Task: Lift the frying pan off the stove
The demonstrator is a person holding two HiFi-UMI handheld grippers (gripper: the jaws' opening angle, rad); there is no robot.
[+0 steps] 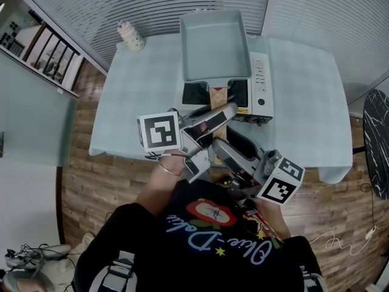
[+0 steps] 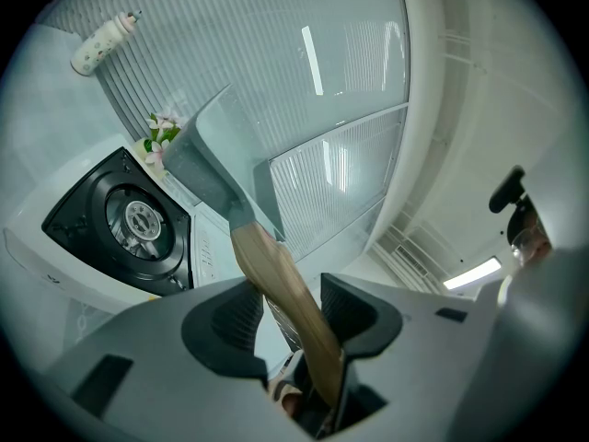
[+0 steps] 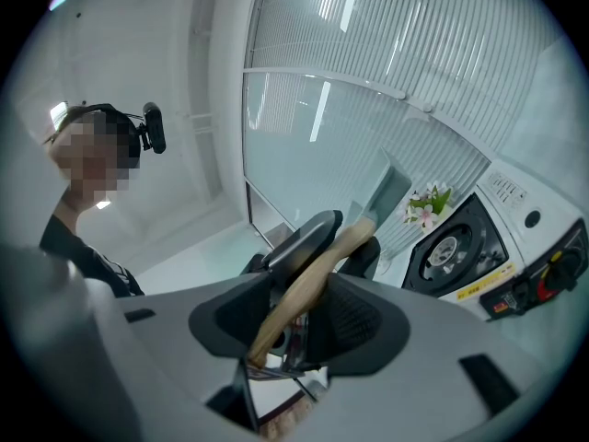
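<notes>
The frying pan [image 1: 214, 44] is pale teal, square and deep, with a wooden handle [image 1: 219, 99]. It hangs tilted above the white stove [image 1: 260, 90], clear of the black burner [image 2: 138, 219]. My left gripper [image 1: 220, 115] is shut on the handle's middle [image 2: 281, 279], and the pan [image 2: 207, 159] rises beyond its jaws. My right gripper [image 1: 223, 149] is shut on the handle's near end [image 3: 313, 279], just behind the left one. In the right gripper view the pan [image 3: 391, 196] shows edge-on, left of the stove [image 3: 460, 242].
The stove stands on a table with a pale cloth [image 1: 134, 102]. A white bottle [image 1: 130, 36] stands at its far left corner. A shelf [image 1: 42, 47] is at the left and a dark round table [image 1: 378, 139] at the right. The floor is wooden.
</notes>
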